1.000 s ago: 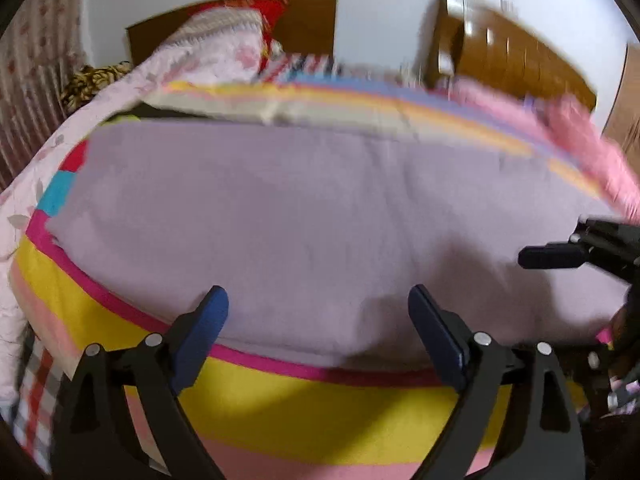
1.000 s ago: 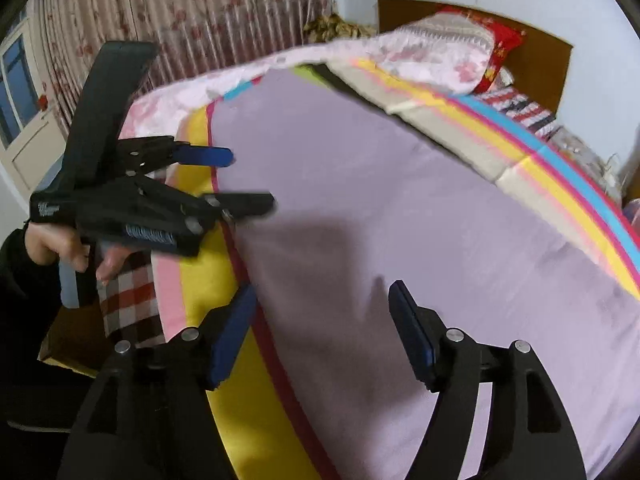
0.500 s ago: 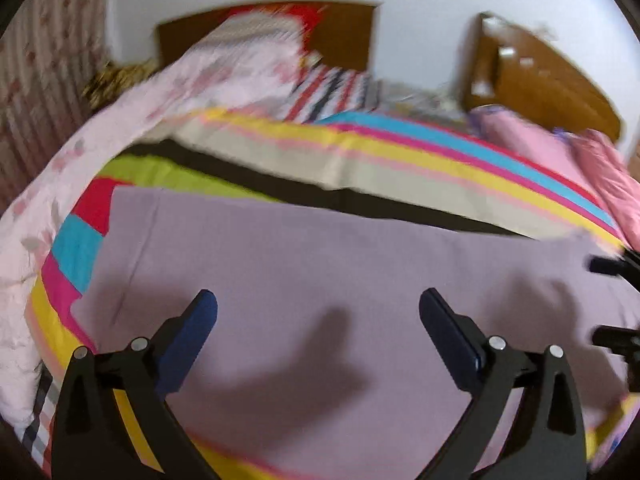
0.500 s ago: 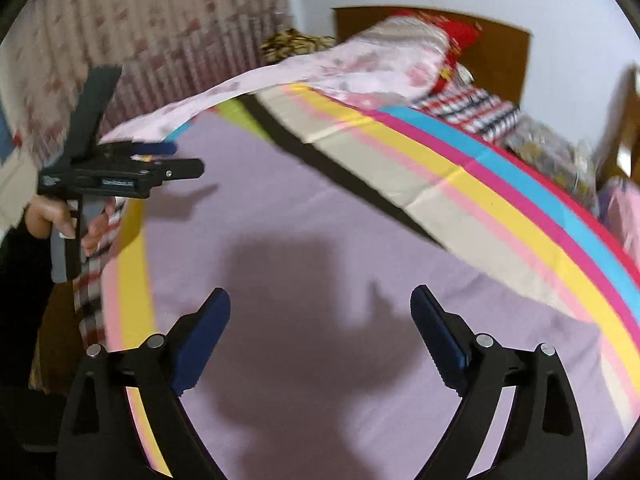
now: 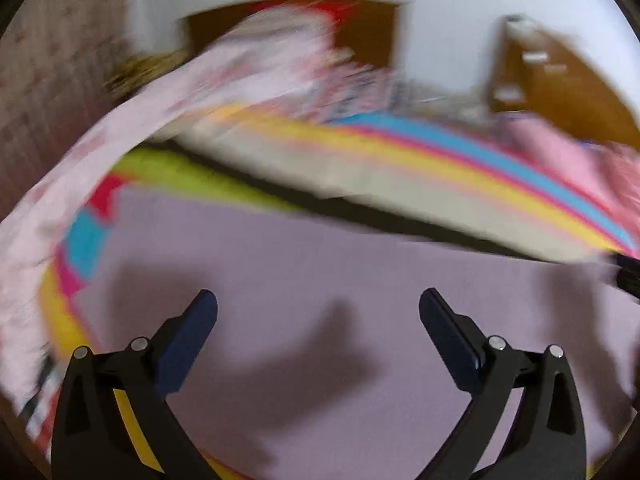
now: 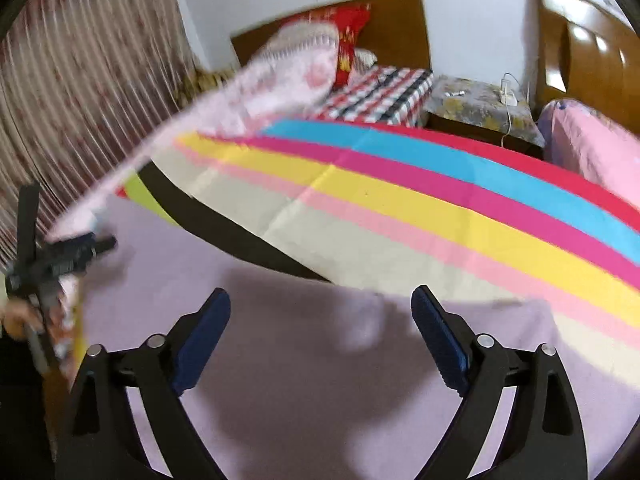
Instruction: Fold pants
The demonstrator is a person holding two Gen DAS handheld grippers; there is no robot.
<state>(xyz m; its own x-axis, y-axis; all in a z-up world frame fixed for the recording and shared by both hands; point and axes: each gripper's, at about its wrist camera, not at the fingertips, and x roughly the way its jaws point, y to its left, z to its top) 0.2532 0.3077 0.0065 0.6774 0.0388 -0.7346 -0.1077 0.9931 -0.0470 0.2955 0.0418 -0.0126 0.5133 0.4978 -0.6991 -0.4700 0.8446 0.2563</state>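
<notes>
Both claws — left (image 5: 318, 306), right (image 6: 320, 306) — gape empty, now farther over the lilac pants (image 6: 320, 380).

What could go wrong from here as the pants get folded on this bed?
1. Both the left gripper and the right gripper hover open above the pants, so a pinch might also catch the striped sheet beneath.
2. The left view is blurred, so a fast grab may miss the edge.

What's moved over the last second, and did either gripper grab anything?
Both grippers advanced from the bed's near edge to over the lilac cloth, so more of the striped sheet shows. The left gripper and the right gripper stayed open and empty. The cloth still lies flat.
</notes>
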